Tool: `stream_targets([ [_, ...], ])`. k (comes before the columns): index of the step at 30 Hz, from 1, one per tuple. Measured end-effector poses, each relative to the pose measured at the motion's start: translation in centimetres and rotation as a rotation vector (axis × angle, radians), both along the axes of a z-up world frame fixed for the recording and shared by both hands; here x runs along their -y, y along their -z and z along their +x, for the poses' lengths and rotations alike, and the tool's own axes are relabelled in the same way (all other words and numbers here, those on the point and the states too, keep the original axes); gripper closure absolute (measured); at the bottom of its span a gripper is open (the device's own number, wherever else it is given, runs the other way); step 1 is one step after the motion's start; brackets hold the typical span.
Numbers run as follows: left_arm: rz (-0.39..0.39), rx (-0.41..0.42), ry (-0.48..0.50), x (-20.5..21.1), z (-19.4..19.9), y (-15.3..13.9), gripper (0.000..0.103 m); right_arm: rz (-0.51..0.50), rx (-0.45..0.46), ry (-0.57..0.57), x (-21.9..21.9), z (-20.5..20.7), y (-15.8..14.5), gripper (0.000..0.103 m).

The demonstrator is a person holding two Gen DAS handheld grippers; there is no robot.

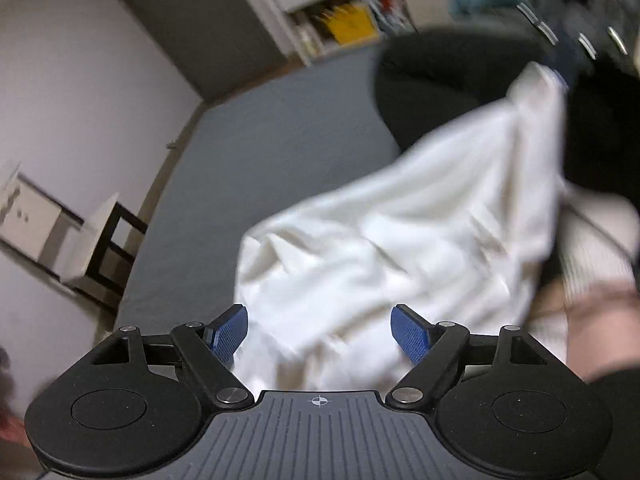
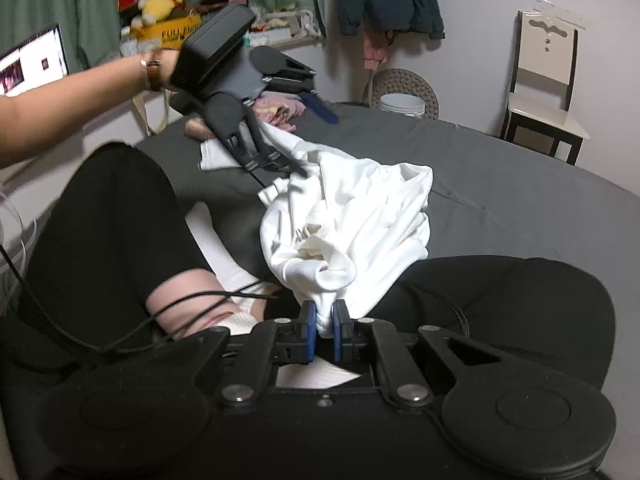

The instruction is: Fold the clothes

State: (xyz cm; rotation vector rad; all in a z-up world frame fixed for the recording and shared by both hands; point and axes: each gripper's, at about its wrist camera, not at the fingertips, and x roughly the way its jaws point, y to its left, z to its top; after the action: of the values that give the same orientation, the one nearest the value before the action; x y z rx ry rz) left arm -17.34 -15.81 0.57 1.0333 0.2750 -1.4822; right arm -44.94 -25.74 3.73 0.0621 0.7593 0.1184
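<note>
White bucket [image 2: 402, 105] stands past the far edge of the bed [image 2: 520, 200], contents not visible; a yellow box [image 2: 172, 30] on the cluttered shelf at the back has a yellow plush toy [image 2: 154, 8] sitting on top of it. White garment [image 2: 360, 216] hangs bunched over the grey bed and the person's lap, between the black-clad legs [image 2: 108, 216]. Right gripper [image 2: 324, 330] has its blue fingers [image 2: 306, 330] closed on a gathered fold of the garment at its near end, cloth squeezed between the pads. Left gripper [image 2: 280, 162] seen from the right wrist is held in a bare-armed hand [image 2: 160, 70] above the bed, its tips at the garment's far upper edge; contact there unclear. In the left wrist view the left gripper [image 1: 320, 332] has its fingers [image 1: 228, 332] spread wide apart, nothing between them, with the blurred white garment [image 1: 400, 240] just ahead of and below the tips, stretching up to the right. Small pile of pinkish clothes [image 2: 280, 108] lies on the bed behind the left gripper. A chair [image 2: 544, 92] stands against the wall beside the bed.
</note>
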Motion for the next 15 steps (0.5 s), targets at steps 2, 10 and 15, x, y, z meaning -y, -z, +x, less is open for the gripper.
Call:
stream_targets([
  [2,-0.004,-0.062,-0.03,1.1,1.1,-0.4,0.029,0.018,0.013,0.0,0.2,0.0,0.0,0.093],
  [10,0.262,0.192,0.164,2.5,-1.0,2.5,0.048,0.081,0.036,0.0,0.8,0.2,0.3,0.093],
  [15,0.213,0.125,0.056,5.0,-0.7,2.9,0.093,0.106,0.034,0.014,0.9,0.0,0.6,0.093],
])
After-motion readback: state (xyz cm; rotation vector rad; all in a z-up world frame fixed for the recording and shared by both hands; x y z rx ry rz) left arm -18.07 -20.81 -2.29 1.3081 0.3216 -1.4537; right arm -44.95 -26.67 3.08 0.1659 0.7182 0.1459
